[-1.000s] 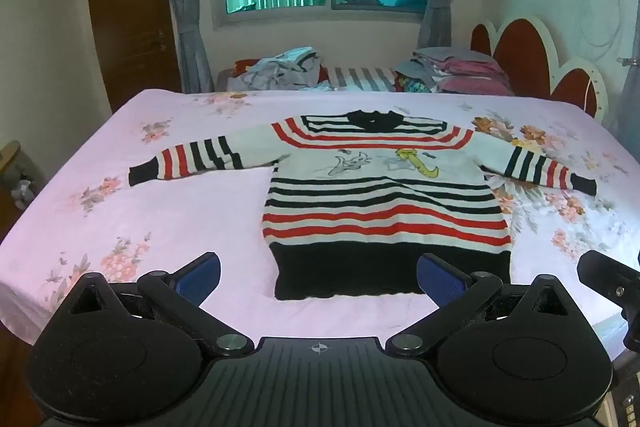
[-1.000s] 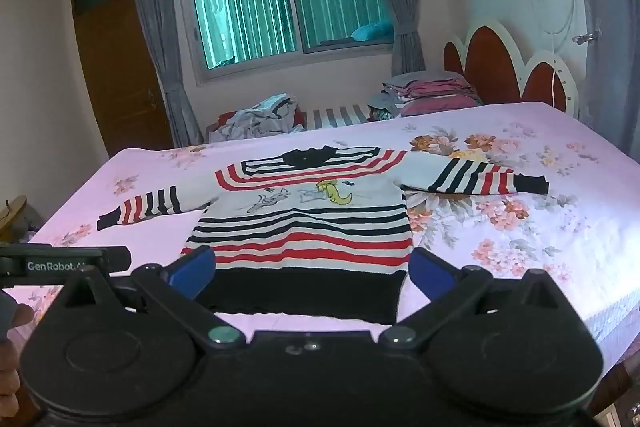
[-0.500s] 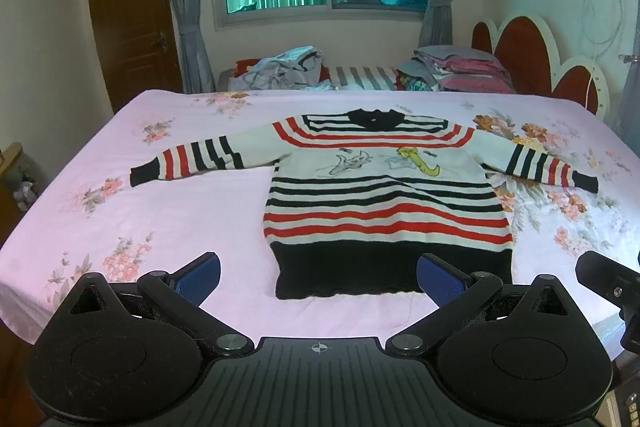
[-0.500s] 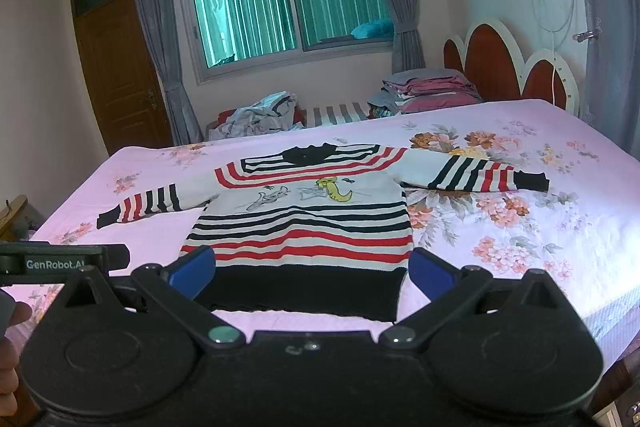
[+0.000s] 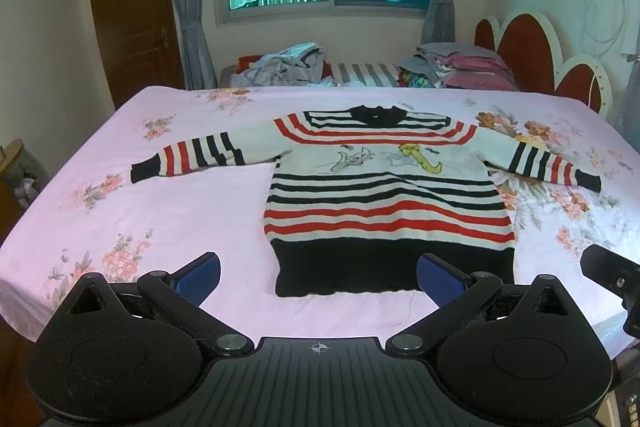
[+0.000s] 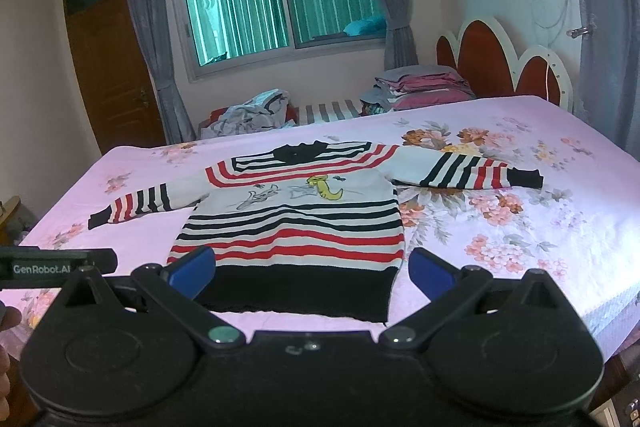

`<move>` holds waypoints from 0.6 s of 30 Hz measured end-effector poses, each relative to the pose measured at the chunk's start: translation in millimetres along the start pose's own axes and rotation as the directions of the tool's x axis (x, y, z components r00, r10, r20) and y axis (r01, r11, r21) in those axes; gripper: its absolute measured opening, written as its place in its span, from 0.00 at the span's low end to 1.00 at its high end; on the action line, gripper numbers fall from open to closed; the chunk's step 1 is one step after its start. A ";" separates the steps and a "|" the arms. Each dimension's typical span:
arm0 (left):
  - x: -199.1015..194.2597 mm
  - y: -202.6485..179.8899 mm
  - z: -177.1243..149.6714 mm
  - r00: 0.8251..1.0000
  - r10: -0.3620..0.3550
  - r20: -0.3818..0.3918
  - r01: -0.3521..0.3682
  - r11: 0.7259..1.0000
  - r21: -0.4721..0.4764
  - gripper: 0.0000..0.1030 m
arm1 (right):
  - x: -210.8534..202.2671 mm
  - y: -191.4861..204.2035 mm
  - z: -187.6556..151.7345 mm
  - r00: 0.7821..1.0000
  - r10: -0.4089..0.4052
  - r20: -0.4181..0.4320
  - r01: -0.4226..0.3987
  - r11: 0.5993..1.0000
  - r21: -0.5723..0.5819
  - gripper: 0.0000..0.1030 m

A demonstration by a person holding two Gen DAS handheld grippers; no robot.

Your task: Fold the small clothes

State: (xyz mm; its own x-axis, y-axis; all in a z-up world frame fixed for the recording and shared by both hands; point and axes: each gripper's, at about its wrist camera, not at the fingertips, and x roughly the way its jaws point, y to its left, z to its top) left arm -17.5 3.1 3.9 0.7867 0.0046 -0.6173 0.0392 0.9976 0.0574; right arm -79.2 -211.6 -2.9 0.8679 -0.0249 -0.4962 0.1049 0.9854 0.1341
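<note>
A small striped sweater, white with black and red bands, a black hem and a cartoon print, lies flat on the pink floral bed with both sleeves spread out. It also shows in the right wrist view. My left gripper is open and empty, held above the bed's near edge in front of the hem. My right gripper is open and empty, also just short of the hem. The right gripper's body shows at the right edge of the left wrist view.
The bed has a pink floral sheet. A heap of loose clothes and a stack of folded clothes lie beyond its far edge. A red and white headboard stands at the right, a wooden door at the left.
Both views have shifted slightly; the sweater sits a little lower and nearer in the frames. The sweater has not moved on the bed. Both grippers stay open.
</note>
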 end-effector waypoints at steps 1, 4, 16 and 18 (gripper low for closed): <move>0.1 0.0 -0.2 1.000 -0.001 -0.002 0.001 1.000 -0.001 1.00 | -0.1 0.3 0.0 1.000 -0.001 0.000 0.001 1.000 -0.002 1.00; 1.2 0.3 -0.4 1.000 -0.002 -0.006 0.002 1.000 -0.001 1.00 | -0.1 -0.2 0.5 1.000 0.000 0.001 0.000 1.000 -0.001 1.00; 5.4 -2.1 -1.3 1.000 0.003 -0.027 -0.003 1.000 0.004 1.00 | 5.1 -1.6 1.8 1.000 0.000 -0.008 0.000 1.000 -0.004 1.00; 5.4 -2.7 -1.6 1.000 0.004 -0.027 -0.004 1.000 0.004 1.00 | 6.4 -1.1 2.0 1.000 0.002 -0.010 -0.002 1.000 -0.006 1.00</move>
State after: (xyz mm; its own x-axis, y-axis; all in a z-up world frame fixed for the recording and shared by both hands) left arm -14.3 0.5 -0.9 0.7701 0.0109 -0.6378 0.0383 0.9973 0.0632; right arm -72.8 -213.1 -4.5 0.8631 -0.0216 -0.5045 0.1004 0.9865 0.1296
